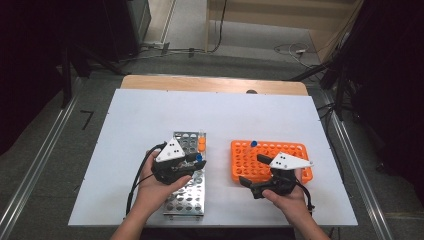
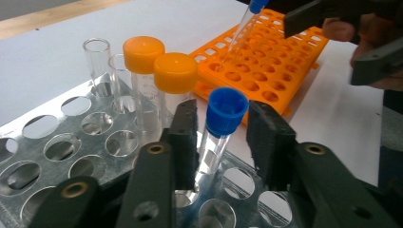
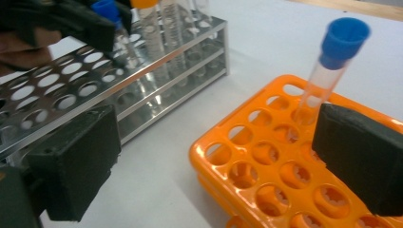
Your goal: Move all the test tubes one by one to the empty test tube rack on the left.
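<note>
The left hand-held gripper (image 2: 221, 142) straddles a blue-capped tube (image 2: 219, 124) in the metal rack (image 2: 57, 147), jaws parted, likely poised to grip; the right hand-held gripper (image 3: 214, 161) gapes empty before the orange rack (image 3: 266, 171).

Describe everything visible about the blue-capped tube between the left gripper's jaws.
The blue-capped tube is a slim, clear, plastic-looking tube with a ribbed blue screw cap, apparently empty. It stands nearly upright in a hole near the edge of the metal rack, beside two orange-capped tubes. The left gripper brackets it just below the cap; the jaws look open, with a gap on each side.
</note>
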The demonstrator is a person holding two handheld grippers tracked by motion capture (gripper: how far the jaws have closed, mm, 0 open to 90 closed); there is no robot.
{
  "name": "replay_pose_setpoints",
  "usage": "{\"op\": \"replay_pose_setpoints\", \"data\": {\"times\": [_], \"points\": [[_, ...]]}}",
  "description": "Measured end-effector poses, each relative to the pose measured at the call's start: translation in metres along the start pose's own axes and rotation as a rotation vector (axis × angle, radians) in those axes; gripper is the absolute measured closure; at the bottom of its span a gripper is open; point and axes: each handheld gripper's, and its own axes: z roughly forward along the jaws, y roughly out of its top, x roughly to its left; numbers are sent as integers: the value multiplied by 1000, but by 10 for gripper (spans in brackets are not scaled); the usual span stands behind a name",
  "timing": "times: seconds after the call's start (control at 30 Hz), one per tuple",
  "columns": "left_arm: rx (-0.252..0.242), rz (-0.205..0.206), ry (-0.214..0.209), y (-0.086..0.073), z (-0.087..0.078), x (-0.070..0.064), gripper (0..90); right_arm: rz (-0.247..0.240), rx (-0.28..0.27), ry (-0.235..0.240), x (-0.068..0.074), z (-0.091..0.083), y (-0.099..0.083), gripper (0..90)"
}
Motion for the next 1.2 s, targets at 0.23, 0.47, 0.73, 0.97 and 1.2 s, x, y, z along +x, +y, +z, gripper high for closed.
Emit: {"op": "replay_pose_setpoints", "data": {"times": [0.23,0.47,0.73,0.97,1.2], "points": [[-35,-13,-46,0,-6,1,448,57,17,-155,-10,10,3,151],[-85,-42,-35,0,-15,6,255,96,42,-173,-16,23,5,354],[-93,-57,-25,0,-17,7,87,153,55,-208,-21,36,7,543],[-85,-57,-20,1,-15,5,37,170,66,-285,-18,48,7,631],[-90,-59,-16,1,-16,5,37,149,49,-362,-15,53,6,744]]}}
